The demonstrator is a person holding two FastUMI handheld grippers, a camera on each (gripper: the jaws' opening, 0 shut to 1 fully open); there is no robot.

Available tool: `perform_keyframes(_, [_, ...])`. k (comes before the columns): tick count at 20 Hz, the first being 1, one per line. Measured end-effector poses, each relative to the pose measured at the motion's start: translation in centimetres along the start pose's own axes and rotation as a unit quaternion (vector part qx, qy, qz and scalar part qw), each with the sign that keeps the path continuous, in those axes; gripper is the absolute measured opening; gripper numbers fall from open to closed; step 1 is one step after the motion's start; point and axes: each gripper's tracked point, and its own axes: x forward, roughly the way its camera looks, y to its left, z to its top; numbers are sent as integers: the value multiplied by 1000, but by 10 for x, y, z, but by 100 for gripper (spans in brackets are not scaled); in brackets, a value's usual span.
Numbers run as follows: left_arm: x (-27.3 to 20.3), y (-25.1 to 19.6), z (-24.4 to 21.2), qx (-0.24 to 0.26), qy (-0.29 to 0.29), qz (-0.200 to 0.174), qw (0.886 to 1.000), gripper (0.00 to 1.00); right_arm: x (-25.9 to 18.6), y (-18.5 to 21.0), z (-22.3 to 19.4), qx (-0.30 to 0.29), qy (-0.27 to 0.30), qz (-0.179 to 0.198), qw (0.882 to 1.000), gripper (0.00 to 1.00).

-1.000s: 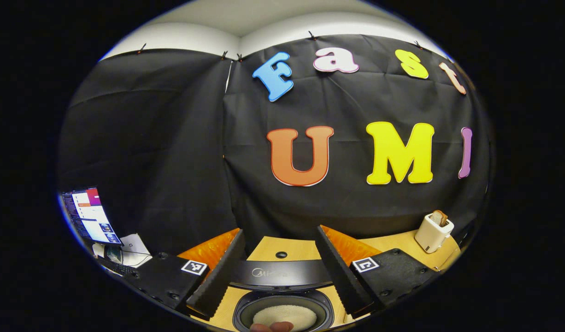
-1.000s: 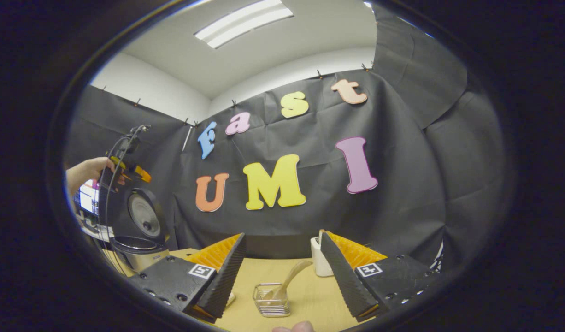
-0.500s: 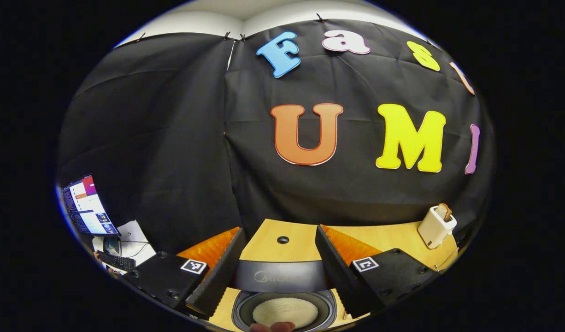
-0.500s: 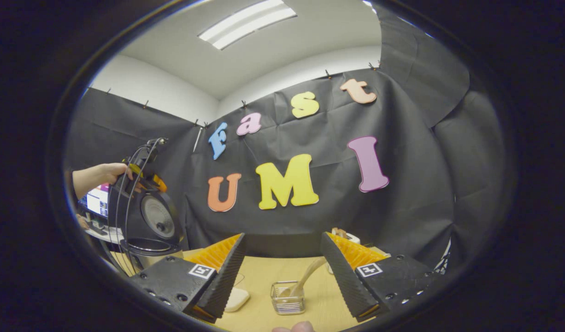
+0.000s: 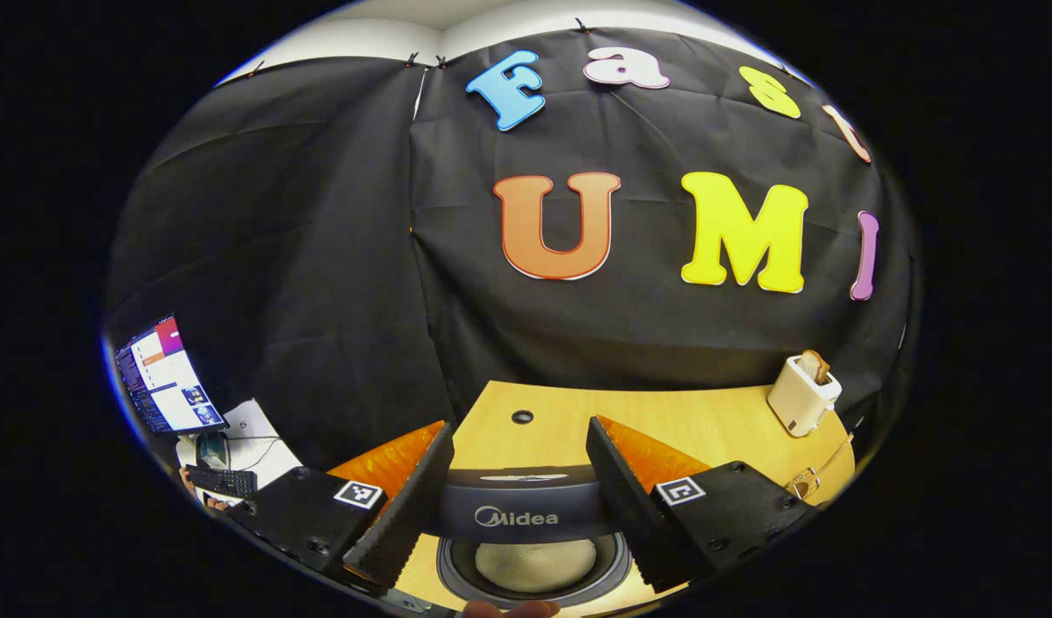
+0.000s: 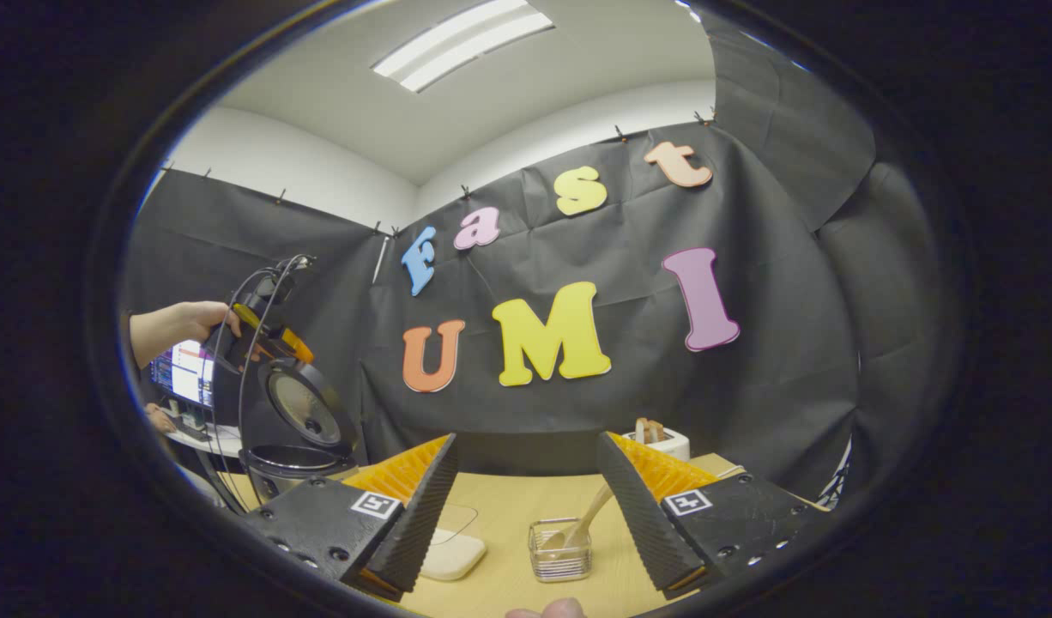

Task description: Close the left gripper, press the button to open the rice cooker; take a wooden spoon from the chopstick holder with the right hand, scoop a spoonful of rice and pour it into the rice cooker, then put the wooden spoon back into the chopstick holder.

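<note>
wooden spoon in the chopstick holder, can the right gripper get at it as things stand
Probably yes. The right gripper is open, and the wooden spoon leans out of the chopstick holder just ahead between its fingers, with nothing in between.

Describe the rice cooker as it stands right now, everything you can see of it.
The rice cooker stands open on the wooden table. Its round lid is tipped up and back, showing a pale metal inner plate. From above, the dark pot rim rings a mound of white rice. The left gripper hangs above the lid; contact is unclear.
</note>
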Motion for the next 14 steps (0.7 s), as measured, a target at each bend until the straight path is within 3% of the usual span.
perform_keyframes(9, [-40, -6, -93, 2, 41, -12, 999, 100, -13, 15, 4, 1, -7, 12, 1000, 95])
perform_keyframes(14, [-45, -8, -120, 0, 33, -7, 999, 100, -16, 23, -4, -9, 4, 17, 1000, 95])
